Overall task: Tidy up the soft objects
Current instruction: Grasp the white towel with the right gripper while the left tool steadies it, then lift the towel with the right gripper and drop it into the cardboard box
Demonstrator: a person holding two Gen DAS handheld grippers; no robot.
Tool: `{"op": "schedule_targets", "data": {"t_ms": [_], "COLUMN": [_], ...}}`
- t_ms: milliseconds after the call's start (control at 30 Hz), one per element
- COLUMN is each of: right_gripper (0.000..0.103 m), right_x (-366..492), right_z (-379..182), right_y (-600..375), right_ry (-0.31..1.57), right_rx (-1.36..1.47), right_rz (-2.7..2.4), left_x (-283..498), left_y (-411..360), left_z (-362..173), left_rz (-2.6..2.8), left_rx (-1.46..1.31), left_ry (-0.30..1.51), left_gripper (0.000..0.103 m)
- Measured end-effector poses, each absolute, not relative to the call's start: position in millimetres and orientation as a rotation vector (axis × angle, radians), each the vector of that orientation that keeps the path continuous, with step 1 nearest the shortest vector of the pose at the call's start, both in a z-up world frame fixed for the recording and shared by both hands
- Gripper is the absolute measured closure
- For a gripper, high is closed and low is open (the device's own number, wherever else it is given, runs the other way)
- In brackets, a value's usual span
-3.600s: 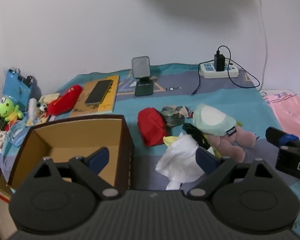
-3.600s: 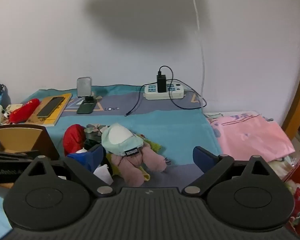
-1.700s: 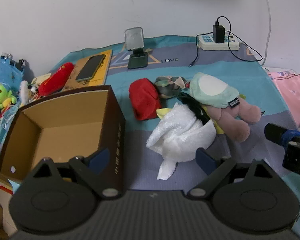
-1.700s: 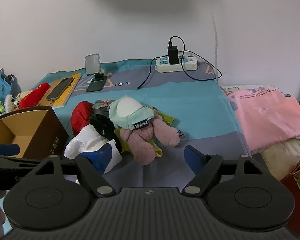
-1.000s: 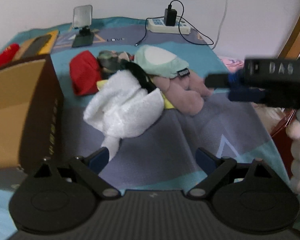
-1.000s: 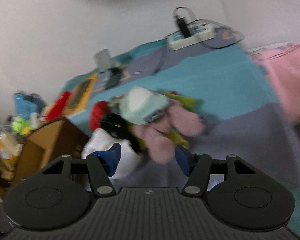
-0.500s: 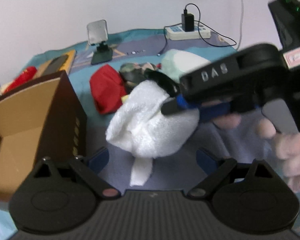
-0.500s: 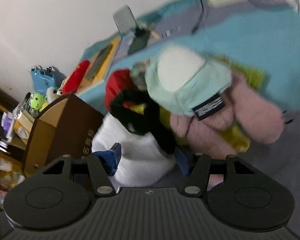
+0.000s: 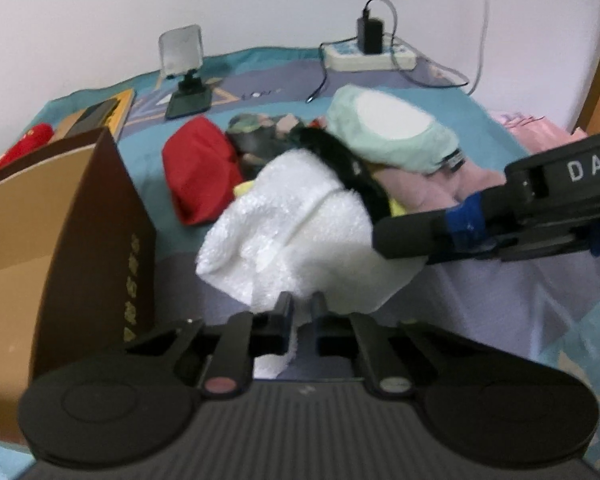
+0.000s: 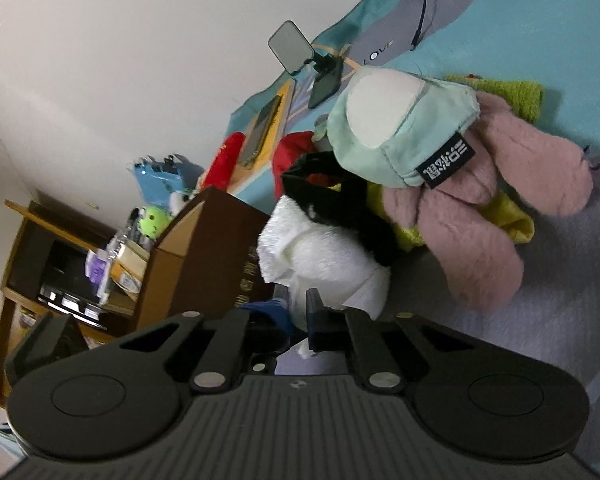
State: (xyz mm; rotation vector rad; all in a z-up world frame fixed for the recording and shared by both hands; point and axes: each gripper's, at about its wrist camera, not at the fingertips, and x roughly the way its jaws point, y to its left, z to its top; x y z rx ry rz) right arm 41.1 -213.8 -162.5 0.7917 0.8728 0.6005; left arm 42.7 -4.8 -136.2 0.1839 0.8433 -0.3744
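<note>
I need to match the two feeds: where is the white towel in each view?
Left wrist: white towel centre frame, right of the box.
Right wrist: white towel lower centre, right of the box.
Shared landmark: mint cap behind it.

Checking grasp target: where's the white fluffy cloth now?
White fluffy cloth: left wrist view centre, right of the brown box, in front of the red pouch; both hand-held grippers pinch its near edge.

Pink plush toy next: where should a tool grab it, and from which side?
Take the pink plush toy by the long limb lying toward the camera, coming from its open right side; that limb lies free on the blanket, while the mint hat covers its upper part.
</note>
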Motion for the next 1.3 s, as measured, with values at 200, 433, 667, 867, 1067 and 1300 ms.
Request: {"op": "schedule_targets", "data": {"t_ms": [200,433,667,867,1067,1300], "right_gripper": [0.099,0.09,0.087,0.087,0.091,0.093], "right_x": [32.7,66.7,83.6,72.4,46.6,12.3], "right_z": [-146.2,-159.4,-186.2,-198.9,-192.4,-156.6], "right_y": [-202.5,-183.1,-196.9,-202.7,-201.2,-198.5], "right_ry": [0.78,0.846,0.877,0.928,0.899,0.82], "right_rx": [0.6,0.522,0.766,0.849,0.871,0.823], "right_rz": [0.551,0.496,0.513,0.566,0.6,0.672], "left_x": [26.1,38.2,72.8,65.5,43.2,7.9], "left_y": [-15.9,-19.9,-9.2,-8.8,-5.8,7.3], "left_z": [-129.6,-125.0,-154.4,-151.5,-140.2,-104.1], "left_rz": [-0.401,-0.34,-0.337,-0.358,-0.406,-0.457], "left_rx": [0.276,0.291,0.206,0.173,0.137,0.099], "left_ry": [0.781,0.719,0.862,0.848,0.839,0.753], "left_gripper": [0.073,0.001,0.047,0.072,0.088,0.094]}}
